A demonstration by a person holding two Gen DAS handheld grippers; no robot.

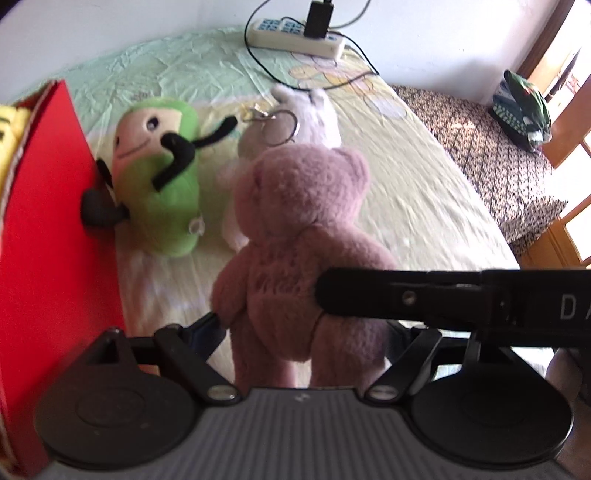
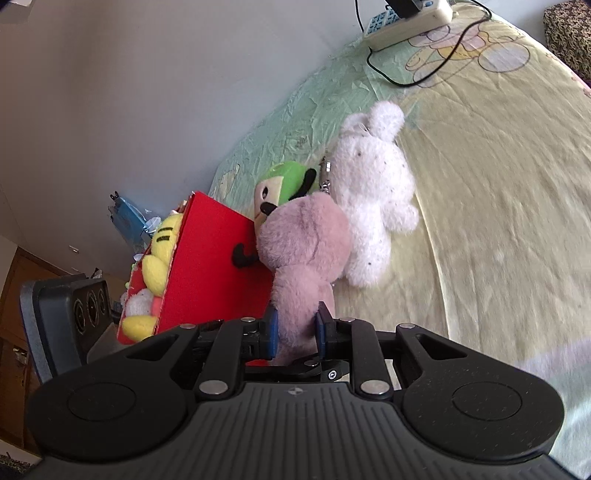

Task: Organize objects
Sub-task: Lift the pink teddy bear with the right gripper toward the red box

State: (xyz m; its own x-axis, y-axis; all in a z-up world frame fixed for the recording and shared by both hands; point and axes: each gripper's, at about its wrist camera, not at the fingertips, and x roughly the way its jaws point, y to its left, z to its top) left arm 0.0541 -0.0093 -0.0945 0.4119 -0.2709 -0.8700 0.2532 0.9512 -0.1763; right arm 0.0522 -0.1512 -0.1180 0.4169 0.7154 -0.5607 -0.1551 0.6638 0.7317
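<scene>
Red box [image 1: 55, 229] stands at left, toys inside. Beside it on the bed [image 1: 424, 192], my right gripper [image 2: 295, 330] clenches the pink bear [image 1: 295, 236]: light, soft, squashy; the body grips best. My left gripper [image 1: 303, 354] straddles its legs, fingers spread.

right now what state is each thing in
pink plush teddy bear: gripped low on its body
right tongs: shut on the bear
left tongs: open around the bear's legs
red cardboard box: open, yellow plush inside
green plush toy: lying against the box
white plush rabbit: lying flat
white power strip: black adapter plugged in
</scene>
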